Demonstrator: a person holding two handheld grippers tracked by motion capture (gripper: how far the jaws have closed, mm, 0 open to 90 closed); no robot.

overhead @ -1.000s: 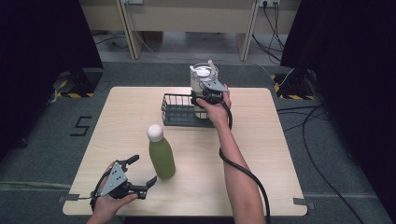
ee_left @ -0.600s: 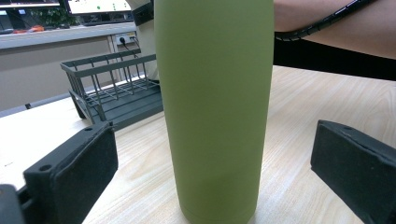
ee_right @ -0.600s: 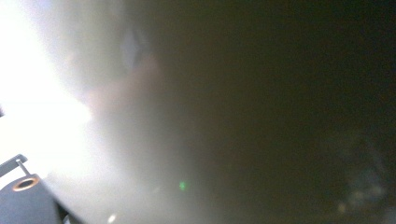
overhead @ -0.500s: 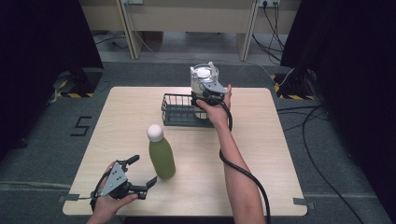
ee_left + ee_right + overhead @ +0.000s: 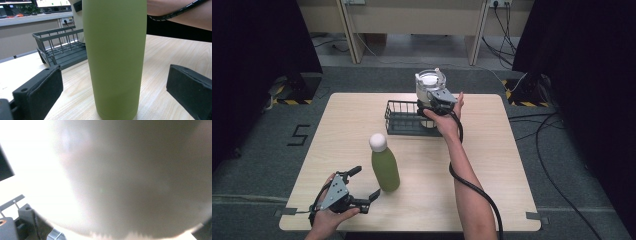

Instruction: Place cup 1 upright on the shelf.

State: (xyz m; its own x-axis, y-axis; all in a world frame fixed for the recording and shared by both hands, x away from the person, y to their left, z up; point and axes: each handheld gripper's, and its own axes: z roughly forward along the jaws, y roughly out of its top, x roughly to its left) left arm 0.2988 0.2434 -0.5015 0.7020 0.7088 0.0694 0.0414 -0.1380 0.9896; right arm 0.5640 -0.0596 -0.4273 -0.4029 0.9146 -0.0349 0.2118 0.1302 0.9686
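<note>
Beside the green bottle [image 5: 385,167] the left tool [image 5: 362,189] gapes wide; right tool's [image 5: 428,111] grip cannot be told.

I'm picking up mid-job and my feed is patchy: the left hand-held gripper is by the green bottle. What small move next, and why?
Probably ease the left hand-held gripper forward a little, then close. In its own view the green bottle stands upright between the open jaws, with a gap at each side. The pads sit level with the bottle's lower body, so closing should catch it squarely. The basket is well clear.
</note>
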